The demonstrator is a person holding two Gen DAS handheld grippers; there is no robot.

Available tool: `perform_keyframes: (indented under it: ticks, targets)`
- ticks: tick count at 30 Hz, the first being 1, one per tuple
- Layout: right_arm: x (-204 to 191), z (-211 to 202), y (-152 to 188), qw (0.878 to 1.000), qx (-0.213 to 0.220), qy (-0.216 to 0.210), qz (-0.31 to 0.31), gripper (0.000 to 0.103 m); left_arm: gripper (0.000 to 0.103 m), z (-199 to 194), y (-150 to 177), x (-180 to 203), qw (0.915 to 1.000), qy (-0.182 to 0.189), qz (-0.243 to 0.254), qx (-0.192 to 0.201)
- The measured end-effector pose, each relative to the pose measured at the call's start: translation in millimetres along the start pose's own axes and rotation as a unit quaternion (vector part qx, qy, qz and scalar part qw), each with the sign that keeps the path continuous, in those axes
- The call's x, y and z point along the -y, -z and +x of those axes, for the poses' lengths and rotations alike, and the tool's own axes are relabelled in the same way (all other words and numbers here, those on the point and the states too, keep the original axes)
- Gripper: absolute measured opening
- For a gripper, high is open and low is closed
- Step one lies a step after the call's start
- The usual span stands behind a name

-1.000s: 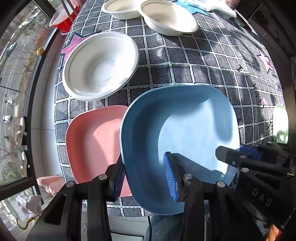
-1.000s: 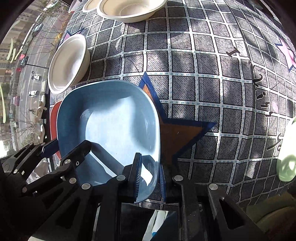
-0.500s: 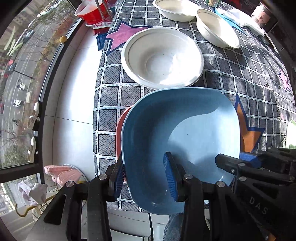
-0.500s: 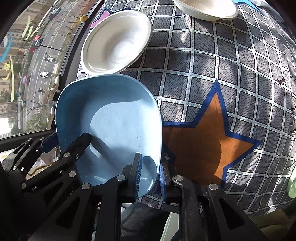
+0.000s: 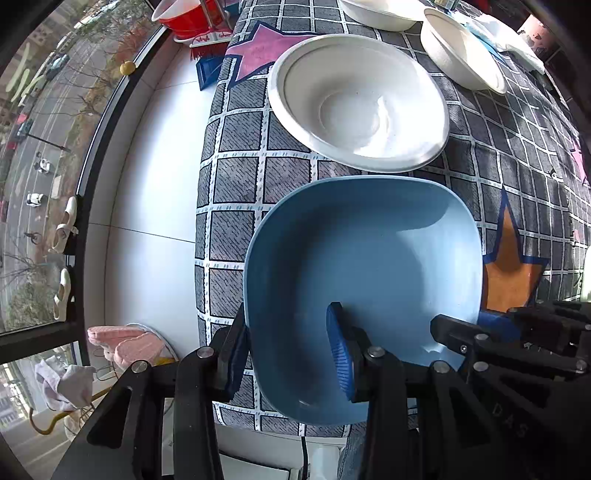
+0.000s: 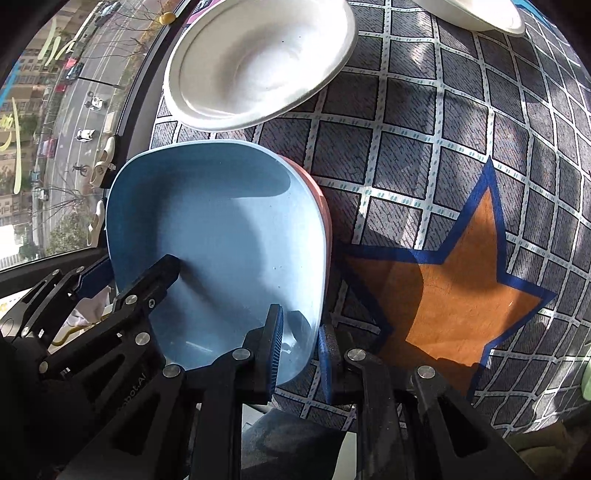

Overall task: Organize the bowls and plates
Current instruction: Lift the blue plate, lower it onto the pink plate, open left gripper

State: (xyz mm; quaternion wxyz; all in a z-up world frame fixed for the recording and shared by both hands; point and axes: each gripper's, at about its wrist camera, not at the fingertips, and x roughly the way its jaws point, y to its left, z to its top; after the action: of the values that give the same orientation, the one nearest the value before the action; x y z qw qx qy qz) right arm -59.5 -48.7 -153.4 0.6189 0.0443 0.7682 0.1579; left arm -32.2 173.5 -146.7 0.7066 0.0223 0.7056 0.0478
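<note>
A square blue plate [image 5: 369, 266] is held by both grippers at its near rim, over the table's front left corner. My left gripper [image 5: 288, 354] is shut on its left near rim. My right gripper [image 6: 300, 350] is shut on its right near rim [image 6: 306, 332]. The blue plate [image 6: 221, 236] sits over a pink plate [image 6: 325, 214], of which only a thin edge shows on the right. A white bowl [image 5: 358, 107] stands just beyond the blue plate and also shows in the right wrist view [image 6: 258, 62].
The table carries a checked grey cloth [image 5: 236, 177] with an orange star [image 6: 454, 288]. More white bowls [image 5: 461, 55] stand at the far side. A red basin [image 5: 184, 14] is on the floor at far left. The window [image 5: 37, 147] runs along the left.
Both grippers have carried the blue plate leftward over the pink plate, which is now almost fully covered. The white bowl now appears closer ahead.
</note>
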Motion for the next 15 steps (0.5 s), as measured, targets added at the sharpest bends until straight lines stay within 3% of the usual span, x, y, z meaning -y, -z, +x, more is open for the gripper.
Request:
perform_keyframes:
  ticks: [3, 7, 10, 12, 13, 15]
  targets:
    - [-2, 1, -4, 1.0, -0.001, -0.003, 0.001, 0.021, 0.045, 1, -1, 2, 1.0, -0.009, 0.002, -0.001]
    - [-4, -2, -5, 1.0, 0.002, -0.009, -0.005, 0.021, 0.06, 0, 0, 6, 0.9999, -0.016, 0.0, -0.005]
    - [-8, -2, -9, 1.0, 0.006, 0.003, -0.016, 0.021, 0.077, -1, 0, 3, 0.9995, -0.029, -0.008, -0.004]
    - [-3, -4, -8, 1.0, 0.003, -0.002, -0.014, 0.021, 0.08, -3, 0, 0, 0.9995, -0.026, -0.015, -0.003]
    - [-3, -3, -9, 1.0, 0.003, -0.004, -0.012, 0.024, 0.08, -5, 0, -1, 0.9994, -0.03, -0.017, -0.003]
    - [2, -6, -9, 1.0, 0.009, 0.011, -0.007, 0.044, 0.081, -6, -1, -5, 0.999, -0.038, -0.024, -0.001]
